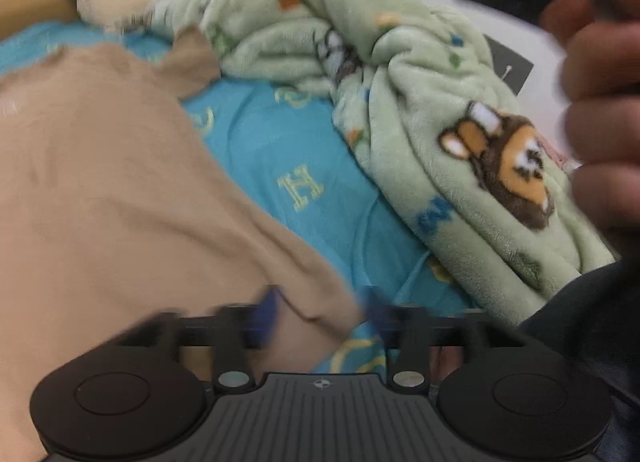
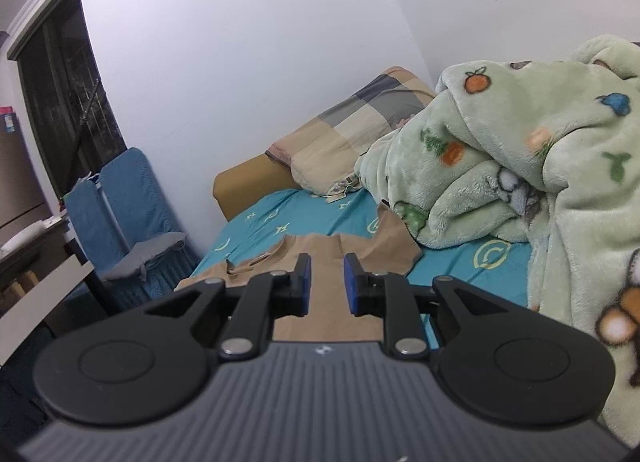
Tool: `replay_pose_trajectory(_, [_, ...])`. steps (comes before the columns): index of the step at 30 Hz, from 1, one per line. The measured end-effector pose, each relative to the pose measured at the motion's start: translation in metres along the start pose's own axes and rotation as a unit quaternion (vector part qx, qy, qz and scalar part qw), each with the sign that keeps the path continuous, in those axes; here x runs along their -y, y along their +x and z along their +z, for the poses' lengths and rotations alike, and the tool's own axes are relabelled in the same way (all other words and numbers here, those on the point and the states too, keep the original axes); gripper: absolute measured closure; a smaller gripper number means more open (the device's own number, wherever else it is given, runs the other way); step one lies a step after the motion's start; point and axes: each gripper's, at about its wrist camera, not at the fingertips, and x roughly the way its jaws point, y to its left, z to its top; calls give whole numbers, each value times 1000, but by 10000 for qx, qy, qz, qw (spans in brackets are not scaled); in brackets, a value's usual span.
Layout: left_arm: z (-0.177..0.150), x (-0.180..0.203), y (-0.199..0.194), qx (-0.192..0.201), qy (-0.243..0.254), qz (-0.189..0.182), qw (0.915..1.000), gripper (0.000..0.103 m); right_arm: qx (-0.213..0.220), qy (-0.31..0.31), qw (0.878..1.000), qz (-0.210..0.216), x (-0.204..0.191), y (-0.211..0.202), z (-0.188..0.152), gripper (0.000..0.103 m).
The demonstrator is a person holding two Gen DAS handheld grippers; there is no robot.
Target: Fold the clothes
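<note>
Teal bed sheet (image 2: 280, 213) carries your tan shirt (image 2: 332, 262), collar toward the pillow (image 2: 360, 133). Left gripper (image 1: 316, 314) wide, blurred; right gripper (image 2: 326, 282) narrowly parted, empty; only its view shows walls.

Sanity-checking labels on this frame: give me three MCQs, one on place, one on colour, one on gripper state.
1. Where does the tan garment lie?
A on the bedsheet
B on the chair
C on the pillow

2. Colour of the fleece blanket?
A red
B pale green
C black

3. State of the right gripper?
A shut on cloth
B open, empty
C out of view

Answers:
1 A, tan cloth spreads over the turquoise sheet.
2 B, green plush with cartoon prints.
3 B, a gap shows between the blue pads.
</note>
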Motion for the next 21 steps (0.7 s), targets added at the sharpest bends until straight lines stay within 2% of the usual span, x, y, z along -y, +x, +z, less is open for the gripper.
replay_pose_trajectory(2, [9,-3,-17,256,158,347,9989,13,-64,73,9999,55,2,2,0,69])
replay_pose_trajectory(3, [14,-7,-25,356,181,494,9980,12,-98,153,9998,116,4,4,0,61])
replay_pose_trajectory(5, [26,-19,-43,532,136,692,9961,8,-79,201,9997,136,4,6,-1,19])
replay_pose_trajectory(6, [32,-26,-53,630,102,803,9947,3,-67,223,9996,145,3,6,-2,15])
replay_pose_trajectory(13, [56,-66,-119,1344,21,1815,9742,0,-39,187,9997,164,-8,17,-9,16])
replay_pose_trajectory(16, [56,-80,-144,1577,-176,2048,9659,0,-52,58,10000,45,-17,22,-13,16])
replay_pose_trajectory(21, [49,-95,-169,1725,-642,2251,9568,0,51,-384,9992,-121,-41,21,-22,16])
